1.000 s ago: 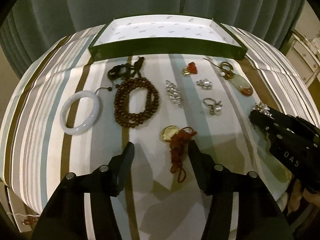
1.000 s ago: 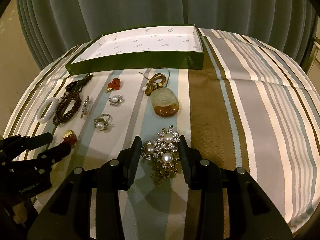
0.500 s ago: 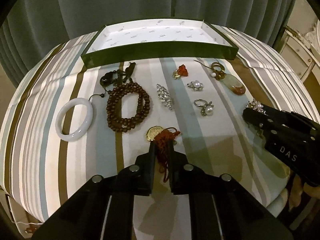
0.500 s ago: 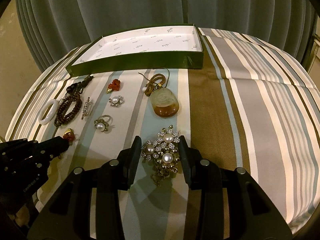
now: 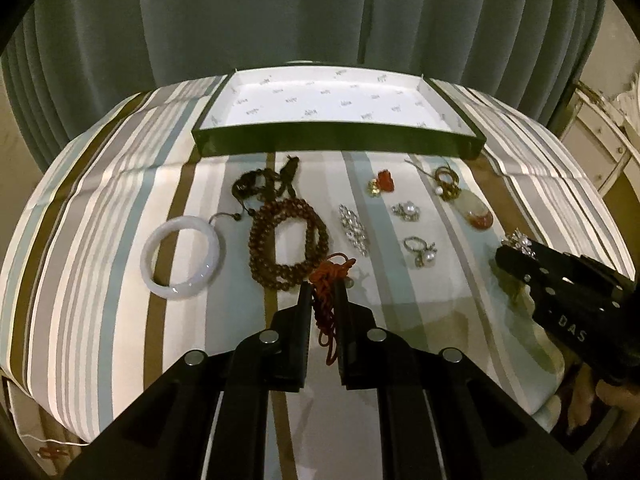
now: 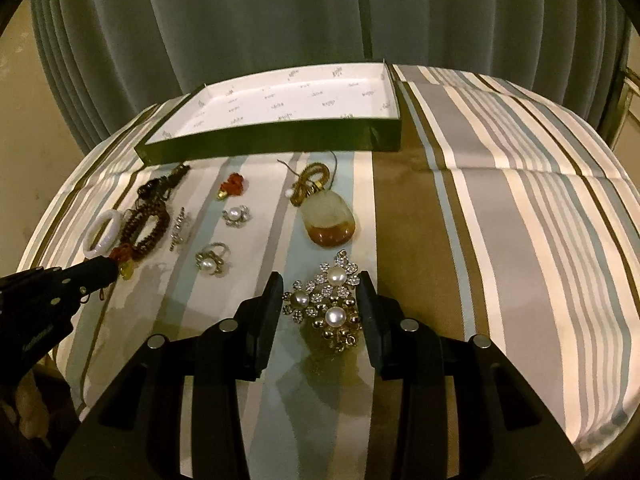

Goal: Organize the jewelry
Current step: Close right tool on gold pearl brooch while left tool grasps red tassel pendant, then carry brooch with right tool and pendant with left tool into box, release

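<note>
My left gripper (image 5: pixel 322 291) is shut on a red knotted cord (image 5: pixel 329 276), and the cord's tail hangs down between the fingers. Its gold charm (image 6: pixel 127 273) dangles at the fingertips, just off the striped cloth. My right gripper (image 6: pixel 320 282) is shut on a pearl and rhinestone brooch (image 6: pixel 329 305) that lies on the cloth, a pad touching each side. The green box (image 5: pixel 336 145) with a white printed lining stands open at the back. Between box and grippers lie a white bangle (image 5: pixel 180 290), a brown bead necklace (image 5: pixel 256 242) and a jade pendant (image 5: pixel 477 213).
A dark cord bracelet (image 5: pixel 260 184), a crystal clip (image 5: pixel 352 229), a red and gold charm (image 5: pixel 383 182), a pearl flower stud (image 5: pixel 408 211) and a pearl ring (image 5: pixel 421 250) are spread on the cloth. Green curtains hang behind. White furniture (image 5: pixel 600 136) stands at the right.
The left jaws came together on the red cord and rose a little, lifting the cord and its gold charm from the cloth. The right gripper has stayed still around the brooch.
</note>
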Action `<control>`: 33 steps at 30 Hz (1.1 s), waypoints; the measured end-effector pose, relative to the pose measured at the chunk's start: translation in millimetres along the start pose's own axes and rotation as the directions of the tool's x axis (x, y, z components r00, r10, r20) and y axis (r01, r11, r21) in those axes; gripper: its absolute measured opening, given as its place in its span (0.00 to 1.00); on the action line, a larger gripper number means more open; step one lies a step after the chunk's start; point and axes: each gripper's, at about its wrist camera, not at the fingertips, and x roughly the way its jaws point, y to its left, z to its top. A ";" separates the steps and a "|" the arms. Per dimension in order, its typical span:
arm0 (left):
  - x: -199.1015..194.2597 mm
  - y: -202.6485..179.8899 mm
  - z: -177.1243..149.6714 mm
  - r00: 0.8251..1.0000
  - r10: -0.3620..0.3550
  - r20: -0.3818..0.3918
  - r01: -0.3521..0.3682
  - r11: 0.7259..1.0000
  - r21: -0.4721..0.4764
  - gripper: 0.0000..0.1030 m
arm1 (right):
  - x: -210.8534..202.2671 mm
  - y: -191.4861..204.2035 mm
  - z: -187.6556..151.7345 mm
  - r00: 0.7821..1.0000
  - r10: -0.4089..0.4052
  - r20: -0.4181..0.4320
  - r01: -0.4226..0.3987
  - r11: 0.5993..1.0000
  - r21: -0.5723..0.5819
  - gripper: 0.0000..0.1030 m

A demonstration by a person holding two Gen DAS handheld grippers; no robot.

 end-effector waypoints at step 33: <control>-15.6 17.9 101.2 0.983 -0.041 0.182 0.043 0.999 -0.006 0.11 | -37.6 7.3 95.0 0.977 -0.005 0.214 0.009 1.000 -0.020 0.36</control>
